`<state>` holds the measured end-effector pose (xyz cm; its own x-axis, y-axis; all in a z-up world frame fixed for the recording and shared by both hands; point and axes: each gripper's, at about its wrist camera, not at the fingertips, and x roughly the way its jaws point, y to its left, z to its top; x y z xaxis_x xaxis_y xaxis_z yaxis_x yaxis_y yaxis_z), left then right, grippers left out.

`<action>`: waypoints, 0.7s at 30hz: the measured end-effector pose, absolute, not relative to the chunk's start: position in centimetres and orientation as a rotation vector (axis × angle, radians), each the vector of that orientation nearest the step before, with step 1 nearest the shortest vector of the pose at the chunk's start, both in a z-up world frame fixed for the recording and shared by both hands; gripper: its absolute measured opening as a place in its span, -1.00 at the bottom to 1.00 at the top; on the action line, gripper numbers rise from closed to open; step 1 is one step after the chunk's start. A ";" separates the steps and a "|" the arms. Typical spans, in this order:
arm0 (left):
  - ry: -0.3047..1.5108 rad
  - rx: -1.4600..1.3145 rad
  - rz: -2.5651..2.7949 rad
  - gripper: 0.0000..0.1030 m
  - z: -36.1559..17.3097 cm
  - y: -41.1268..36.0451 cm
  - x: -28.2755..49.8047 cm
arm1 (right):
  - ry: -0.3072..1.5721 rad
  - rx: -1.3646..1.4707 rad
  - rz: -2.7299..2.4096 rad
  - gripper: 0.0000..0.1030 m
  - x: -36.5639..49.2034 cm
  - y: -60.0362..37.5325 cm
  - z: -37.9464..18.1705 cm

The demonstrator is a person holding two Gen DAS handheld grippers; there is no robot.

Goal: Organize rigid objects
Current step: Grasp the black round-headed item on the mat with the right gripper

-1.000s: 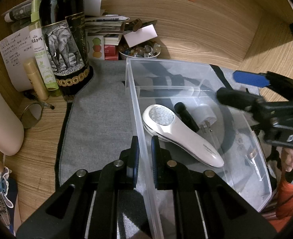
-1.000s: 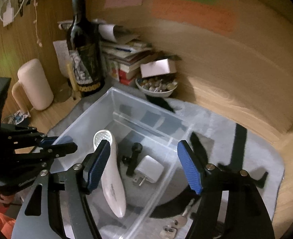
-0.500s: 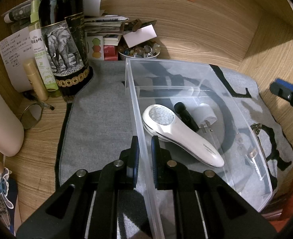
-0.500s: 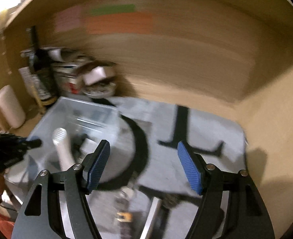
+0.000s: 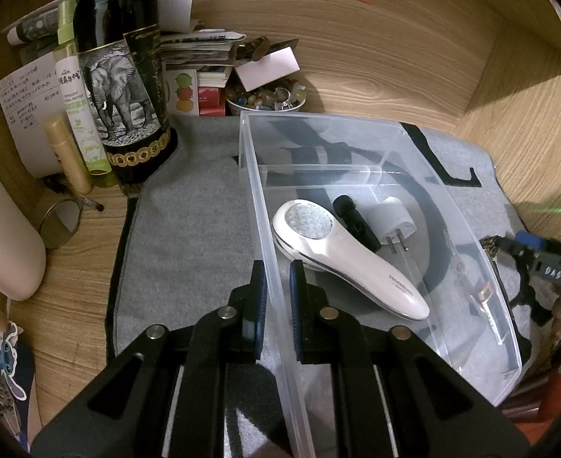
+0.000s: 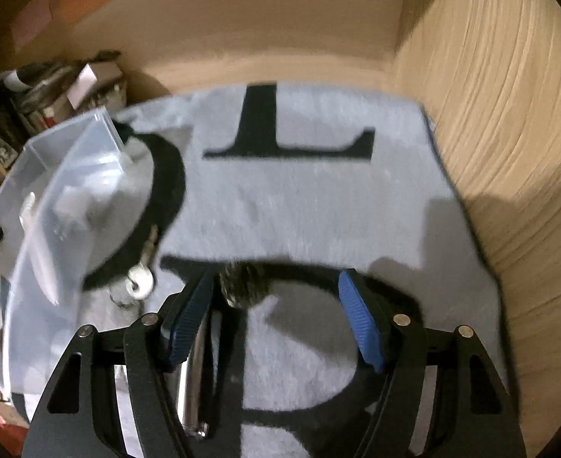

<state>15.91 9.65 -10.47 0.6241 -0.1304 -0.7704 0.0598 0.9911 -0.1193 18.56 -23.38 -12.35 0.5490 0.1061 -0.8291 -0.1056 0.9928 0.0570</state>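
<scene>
bare mat (image 6: 318,206) right, clutter (image 5: 135,76) behind bin (image 5: 425,160)

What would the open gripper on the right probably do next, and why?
Probably ease down and close. The right hand-held gripper hangs open over the grey mat, with a small dark object between its fingers, outside the clear box that the left hand-held gripper grips by its wall.

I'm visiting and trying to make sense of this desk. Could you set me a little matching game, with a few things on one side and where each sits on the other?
Things:
1. white handheld device
2. wine bottle
3. bowl of stones
4. left tool

Places:
A. against the back wall, behind the clear bin
B. clamped on the bin's near wall
C. lying inside the bin
D. standing at the grey mat's far left corner

Pairs: 1-C, 2-D, 3-A, 4-B
</scene>
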 end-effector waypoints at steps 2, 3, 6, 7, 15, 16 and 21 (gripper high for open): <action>0.890 -0.084 -0.109 -0.81 -10.5 9.7 15.9 | 1.004 -0.001 0.132 0.19 18.6 -23.3 -13.1; 0.890 -0.083 -0.109 -0.81 -10.5 9.7 15.9 | 1.014 -0.002 0.135 0.13 18.7 -23.2 -13.5; 0.890 -0.084 -0.110 -0.81 -10.5 9.7 15.8 | 1.027 0.000 0.147 0.06 19.1 -23.1 -14.0; 0.890 -0.084 -0.109 -0.81 -10.5 9.7 15.8 | 1.020 -0.003 0.149 0.04 19.2 -23.0 -14.0; 0.889 -0.085 -0.110 -0.81 -10.5 9.7 15.8 | 1.014 -0.024 0.172 -0.24 20.0 -22.1 -14.1; 0.889 -0.084 -0.110 -0.81 -10.5 9.7 15.8 | 1.009 -0.030 0.173 -0.29 20.1 -22.0 -14.2; 0.890 -0.085 -0.111 -0.81 -10.5 9.9 15.8 | 0.993 -0.050 0.170 -0.42 20.2 -21.3 -14.0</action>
